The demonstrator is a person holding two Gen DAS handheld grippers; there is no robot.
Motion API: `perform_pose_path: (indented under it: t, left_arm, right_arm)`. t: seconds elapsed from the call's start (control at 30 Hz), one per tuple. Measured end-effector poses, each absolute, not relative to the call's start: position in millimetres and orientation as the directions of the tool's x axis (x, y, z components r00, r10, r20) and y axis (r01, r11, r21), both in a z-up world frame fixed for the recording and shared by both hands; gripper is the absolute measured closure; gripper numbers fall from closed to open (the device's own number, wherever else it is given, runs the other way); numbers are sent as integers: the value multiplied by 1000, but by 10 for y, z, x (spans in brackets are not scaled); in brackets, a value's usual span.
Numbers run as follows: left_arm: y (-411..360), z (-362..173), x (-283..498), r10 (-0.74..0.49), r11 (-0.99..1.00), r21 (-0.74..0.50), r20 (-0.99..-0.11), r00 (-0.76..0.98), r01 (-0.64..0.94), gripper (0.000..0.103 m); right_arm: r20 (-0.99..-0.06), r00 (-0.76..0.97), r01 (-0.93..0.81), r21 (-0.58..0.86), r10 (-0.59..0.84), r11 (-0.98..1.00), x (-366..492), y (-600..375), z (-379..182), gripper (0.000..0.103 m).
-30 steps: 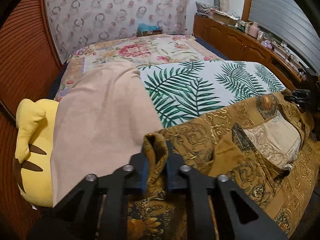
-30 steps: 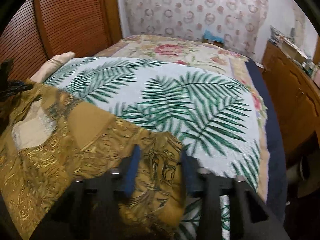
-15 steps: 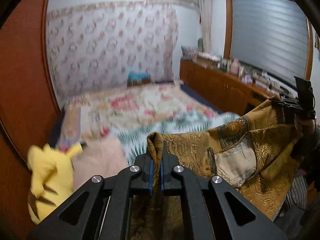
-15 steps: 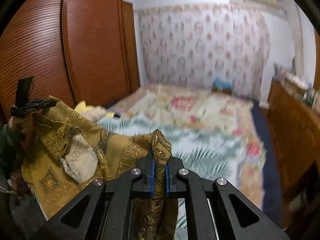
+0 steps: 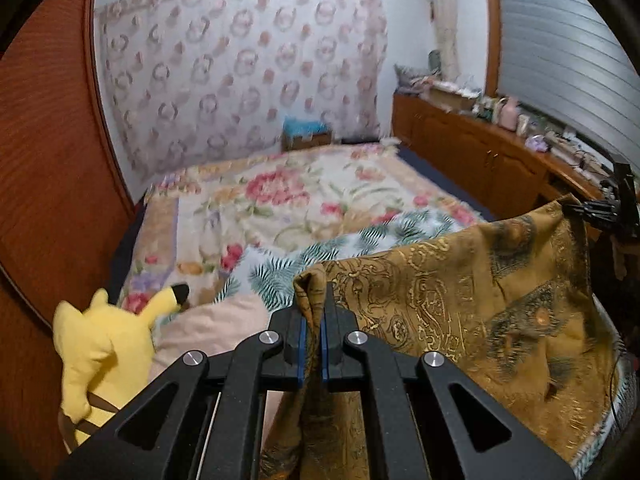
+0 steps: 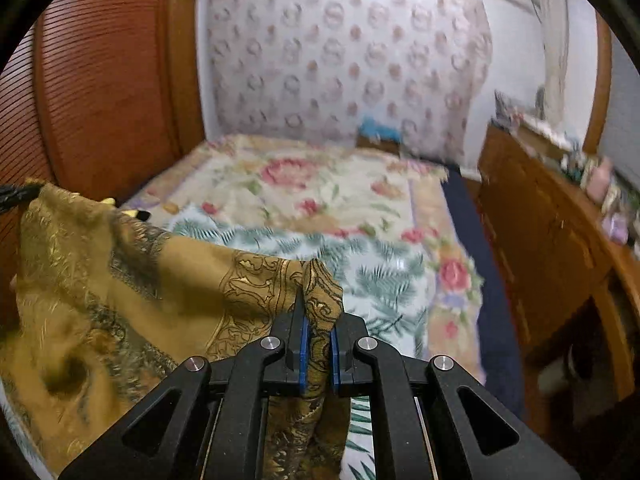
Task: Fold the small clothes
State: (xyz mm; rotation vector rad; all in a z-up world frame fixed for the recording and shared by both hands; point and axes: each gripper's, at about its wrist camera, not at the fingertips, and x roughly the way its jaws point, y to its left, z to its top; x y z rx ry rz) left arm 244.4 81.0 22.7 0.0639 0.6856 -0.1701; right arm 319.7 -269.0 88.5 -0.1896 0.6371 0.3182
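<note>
Left claw [image 5: 311,344] and right claw [image 6: 318,350] each pinch a corner of the garment [image 5: 460,300], jaws clamped tight. Held apart above the bed [image 5: 300,196], they stretch it flat, probably for laying down to fold.

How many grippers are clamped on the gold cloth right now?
2. The left gripper pinches one corner of the gold cloth; the right gripper pinches the opposite corner.

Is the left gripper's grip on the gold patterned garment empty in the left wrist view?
No, the left gripper is shut on a bunched edge of the gold patterned garment.
</note>
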Motion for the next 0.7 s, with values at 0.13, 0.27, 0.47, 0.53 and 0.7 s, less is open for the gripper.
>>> perform_pose_path:
  t: [0.13,0.27,0.47,0.53,0.7]
  left_arm:
    - [783,28,2529,-96,987,36,-652,752,157,97]
    - [783,-17,2440,-105,987,23,-661,743,160,74]
    - [848,-154,1891,-134,985,-7,-665,735,173,56]
    - [836,-217,1709,-120,986,6,-666,737,165,56]
    - [816,-373,1296,-116,987,1,-672,731,158,56]
  right_arm:
    - [-641,744,-313,-85,188,946,3369,-2599,623,85]
    - [-652,740,-295,-90,167,951,3369,-2481,598,59]
    - [-647,734,-333,-78,206,940,3063,-2491,739,52]
    - [-648,727,-350,-66,226,935,2867,-2567,734,52]
    - [-661,705,-389,-57,257,919,2544,-2634,646,52]
